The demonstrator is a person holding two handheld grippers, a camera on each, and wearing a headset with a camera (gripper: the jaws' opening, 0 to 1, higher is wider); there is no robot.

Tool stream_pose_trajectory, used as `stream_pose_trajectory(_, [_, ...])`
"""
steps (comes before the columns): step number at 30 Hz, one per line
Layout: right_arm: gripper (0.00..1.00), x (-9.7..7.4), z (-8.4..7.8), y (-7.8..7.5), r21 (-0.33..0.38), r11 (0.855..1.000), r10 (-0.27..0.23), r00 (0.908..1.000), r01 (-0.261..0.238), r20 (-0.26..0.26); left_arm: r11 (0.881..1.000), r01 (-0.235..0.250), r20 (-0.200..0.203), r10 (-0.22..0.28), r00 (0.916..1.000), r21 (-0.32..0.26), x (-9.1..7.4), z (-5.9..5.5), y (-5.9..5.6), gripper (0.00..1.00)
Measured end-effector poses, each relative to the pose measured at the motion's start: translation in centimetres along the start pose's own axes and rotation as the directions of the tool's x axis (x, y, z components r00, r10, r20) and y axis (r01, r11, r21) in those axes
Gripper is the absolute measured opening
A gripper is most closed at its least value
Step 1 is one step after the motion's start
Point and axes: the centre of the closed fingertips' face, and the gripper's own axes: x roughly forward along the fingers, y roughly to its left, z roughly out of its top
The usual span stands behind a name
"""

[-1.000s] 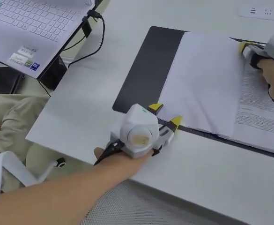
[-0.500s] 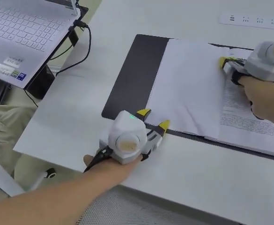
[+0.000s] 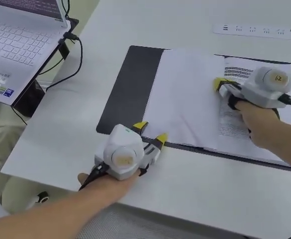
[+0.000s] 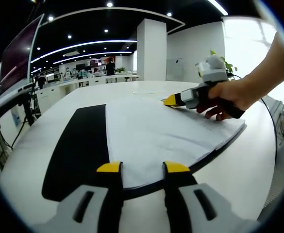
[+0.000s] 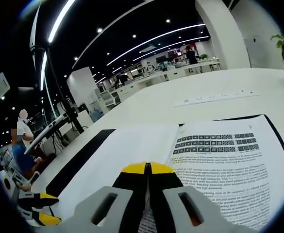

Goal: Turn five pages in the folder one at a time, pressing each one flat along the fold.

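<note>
Item: black folder [image 3: 128,92], open on the white tabletop [image 3: 210,194], ahead of both tongs

Left tongs [image 3: 150,131]: jaws spread, holding nothing, at the folder's near edge, with the lower corner of the blank turned page [image 3: 185,99] just beyond the tips

Right tongs [image 3: 219,85]: jaws pressed together, empty, tips at the fold toward its far end; contact with the paper cannot be told. The printed page [image 5: 224,160] lies to their right, the blank page to their left

Fold: long axis runs from the right tongs' tips back toward the holding hand and the near edge

Judgement: the right tongs are nearer the fold, so the pressing stroke likely falls to them, drawn along that line

Also present: laptop [image 3: 16,35] and power strip [image 3: 259,30], well apart from both tongs
</note>
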Motion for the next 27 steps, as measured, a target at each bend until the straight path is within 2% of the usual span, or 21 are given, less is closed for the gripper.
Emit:
stream_pose_trajectory(14, [0.00,-3.2,-1.4,2.1,0.004,1.000,0.014,0.9999,-0.014,0.001,1.000,-0.002,-0.002,0.002,1.0000,0.000,0.1,-0.1,0.0,0.32])
stream_pose_trajectory(19, [0.00,-4.8,-2.9,3.4,-0.026,0.999,0.042,0.9988,-0.042,-0.024,1.000,-0.002,0.000,0.002,1.0000,0.001,0.1,-0.1,0.0,0.32])
stream_pose_trajectory(27, [0.00,-6.5,-4.1,4.1,-0.016,0.999,0.051,0.9981,-0.051,-0.035,1.000,-0.002,-0.005,0.002,1.0000,-0.001,-0.1,0.0,-0.1,0.31])
